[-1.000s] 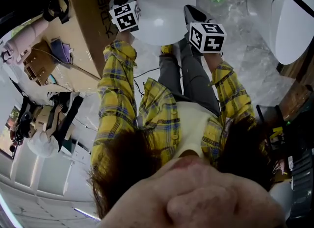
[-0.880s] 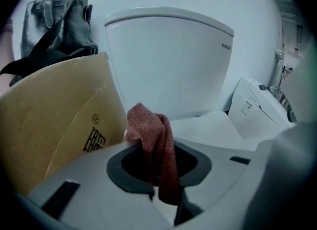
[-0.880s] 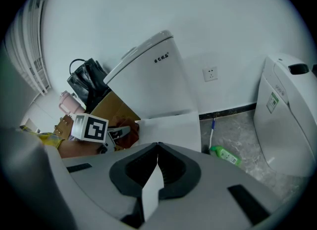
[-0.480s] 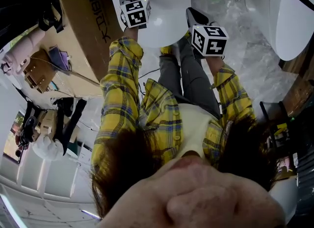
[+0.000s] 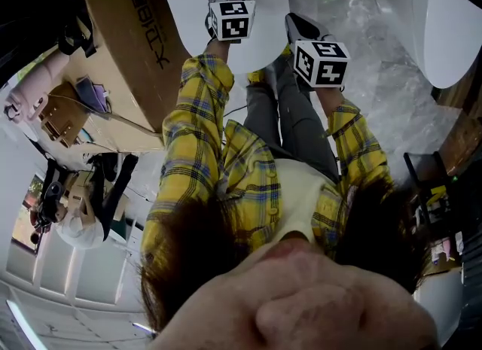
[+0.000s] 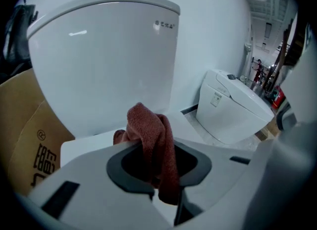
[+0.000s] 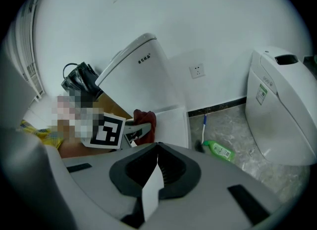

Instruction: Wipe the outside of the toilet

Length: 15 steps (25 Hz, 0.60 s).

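Observation:
The white toilet (image 5: 252, 17) lies at the top of the head view; its raised lid (image 6: 104, 61) fills the left gripper view. My left gripper (image 6: 148, 147) is shut on a red cloth (image 6: 148, 125), which bunches up between the jaws just above the toilet's flat white top (image 6: 89, 142). In the head view its marker cube (image 5: 230, 19) is over the toilet. My right gripper (image 7: 157, 147) is shut with nothing in it and hangs back, its cube (image 5: 320, 62) to the toilet's right. From there I see the left gripper (image 7: 111, 130) and the cloth (image 7: 144, 121).
A second white toilet (image 7: 282, 110) stands to the right. A green bottle (image 7: 218, 151) and a blue-handled brush (image 7: 204, 125) lie on the marbled floor between the toilets. A cardboard box (image 5: 128, 40) stands on the left, against the toilet. A wall socket (image 7: 197, 70) is behind.
My left gripper has slid to the right and farther across the toilet with the red cloth. The right gripper has hardly moved.

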### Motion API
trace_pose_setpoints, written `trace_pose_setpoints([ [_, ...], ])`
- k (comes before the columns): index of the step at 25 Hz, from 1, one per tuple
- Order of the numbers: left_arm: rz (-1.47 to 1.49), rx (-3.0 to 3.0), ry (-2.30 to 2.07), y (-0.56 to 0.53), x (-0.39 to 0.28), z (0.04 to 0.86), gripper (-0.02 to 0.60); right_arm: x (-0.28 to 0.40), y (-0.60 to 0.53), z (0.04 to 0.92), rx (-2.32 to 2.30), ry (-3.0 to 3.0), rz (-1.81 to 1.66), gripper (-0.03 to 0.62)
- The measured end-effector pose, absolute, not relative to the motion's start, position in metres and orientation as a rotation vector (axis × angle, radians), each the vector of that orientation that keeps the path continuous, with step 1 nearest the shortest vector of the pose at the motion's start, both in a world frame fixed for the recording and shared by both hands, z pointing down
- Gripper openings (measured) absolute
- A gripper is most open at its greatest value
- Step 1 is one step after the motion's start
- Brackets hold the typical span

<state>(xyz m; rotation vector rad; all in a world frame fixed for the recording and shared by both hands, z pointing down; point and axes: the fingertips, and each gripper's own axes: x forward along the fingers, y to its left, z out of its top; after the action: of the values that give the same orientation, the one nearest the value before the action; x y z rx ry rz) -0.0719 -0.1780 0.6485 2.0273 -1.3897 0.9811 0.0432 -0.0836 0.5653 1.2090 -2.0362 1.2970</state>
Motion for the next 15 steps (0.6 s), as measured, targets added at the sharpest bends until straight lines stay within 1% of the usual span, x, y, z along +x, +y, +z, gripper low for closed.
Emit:
trace_pose_setpoints([
  [8,0.992,2.140,-1.204,-0.169,-0.014,0.650,0.098,0.054,-0.079,0.568,1.222,-2.019,1.302,0.026],
  [15,0.952,2.185,-1.055,-0.157,0.020,0.646,0.098,0.061,-0.076,0.568,1.247,-2.005,1.310,0.026],
])
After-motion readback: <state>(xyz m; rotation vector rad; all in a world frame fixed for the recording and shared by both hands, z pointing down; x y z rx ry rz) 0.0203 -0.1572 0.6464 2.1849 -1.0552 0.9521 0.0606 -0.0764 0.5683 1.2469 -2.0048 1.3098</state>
